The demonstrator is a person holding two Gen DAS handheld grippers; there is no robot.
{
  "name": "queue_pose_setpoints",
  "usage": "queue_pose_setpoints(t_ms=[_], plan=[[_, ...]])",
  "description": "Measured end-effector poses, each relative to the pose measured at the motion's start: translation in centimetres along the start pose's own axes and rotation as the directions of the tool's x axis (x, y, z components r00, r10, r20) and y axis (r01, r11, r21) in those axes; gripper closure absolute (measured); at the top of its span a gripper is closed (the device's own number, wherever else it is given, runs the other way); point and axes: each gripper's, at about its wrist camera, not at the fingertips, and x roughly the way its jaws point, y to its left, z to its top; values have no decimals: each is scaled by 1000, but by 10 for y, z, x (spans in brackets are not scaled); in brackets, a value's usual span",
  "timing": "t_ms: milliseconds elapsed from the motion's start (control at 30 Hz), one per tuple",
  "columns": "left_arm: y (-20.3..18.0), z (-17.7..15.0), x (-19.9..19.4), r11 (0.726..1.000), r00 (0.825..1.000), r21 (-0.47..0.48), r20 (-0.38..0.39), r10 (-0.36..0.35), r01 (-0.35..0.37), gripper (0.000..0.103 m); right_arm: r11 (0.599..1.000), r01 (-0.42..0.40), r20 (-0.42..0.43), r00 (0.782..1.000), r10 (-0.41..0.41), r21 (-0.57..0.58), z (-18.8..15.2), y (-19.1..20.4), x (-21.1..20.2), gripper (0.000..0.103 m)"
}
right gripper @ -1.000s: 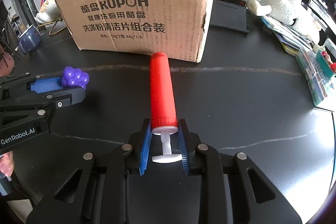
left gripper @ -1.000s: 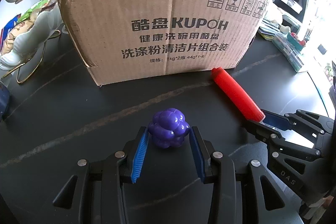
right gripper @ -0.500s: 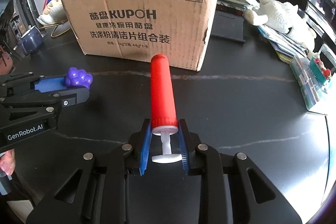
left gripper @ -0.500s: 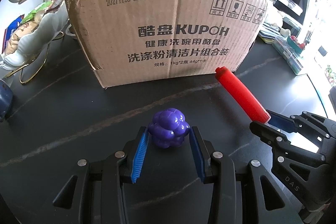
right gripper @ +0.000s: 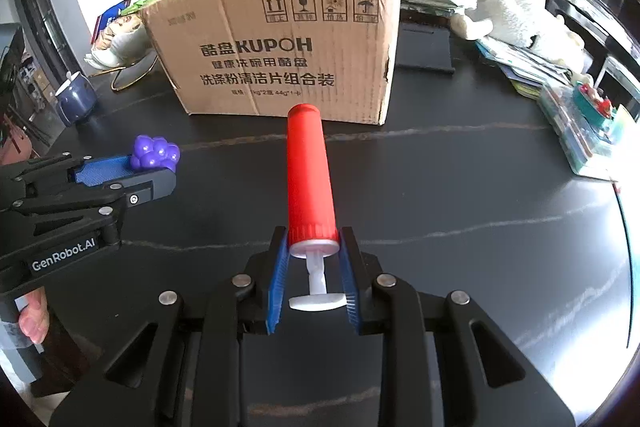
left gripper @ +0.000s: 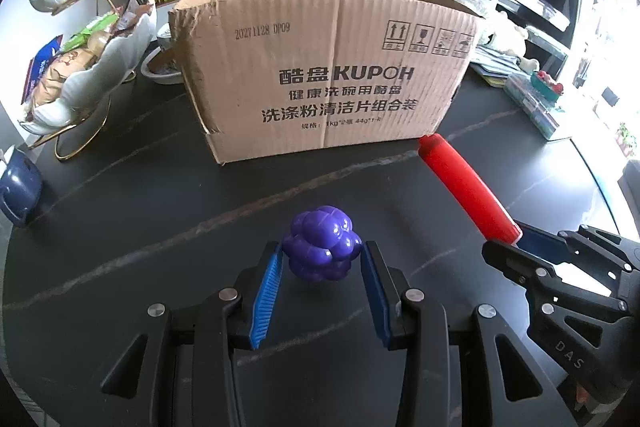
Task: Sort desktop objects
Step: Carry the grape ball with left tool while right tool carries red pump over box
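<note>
So the left gripper (left gripper: pixel 320 261) is clamped on the purple grape toy (left gripper: pixel 321 247), and the right gripper (right gripper: pixel 313 259) is pinching the red syringe toy (right gripper: pixel 310 179) at its collar end, barrel pointing to 12 o'clock at the cardboard box (right gripper: pixel 280 43). Both look like light hollow plastic. The grape's glossy and bumpy, so it could twist. I'd grab the syringe's ribbed collar, since the smooth barrel's probably slippery.
</note>
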Motion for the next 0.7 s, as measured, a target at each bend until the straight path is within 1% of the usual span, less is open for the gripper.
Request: queue_pose_setpoints(t_ms=[200, 400, 700], plan=[[1, -14, -17, 1000, 1000, -8, 10, -11, 11, 66, 999, -8, 31, 999, 7, 32, -10, 6, -25, 80], [-1, -21, -35, 1000, 999, -11, 35, 7, -7, 66, 1000, -9, 42, 999, 9, 21, -14, 16, -39, 80], [-4, -19, -60, 1000, 997, 4, 71, 18, -18, 66, 1000, -10, 73, 997, 8, 25, -12, 24, -57, 80]])
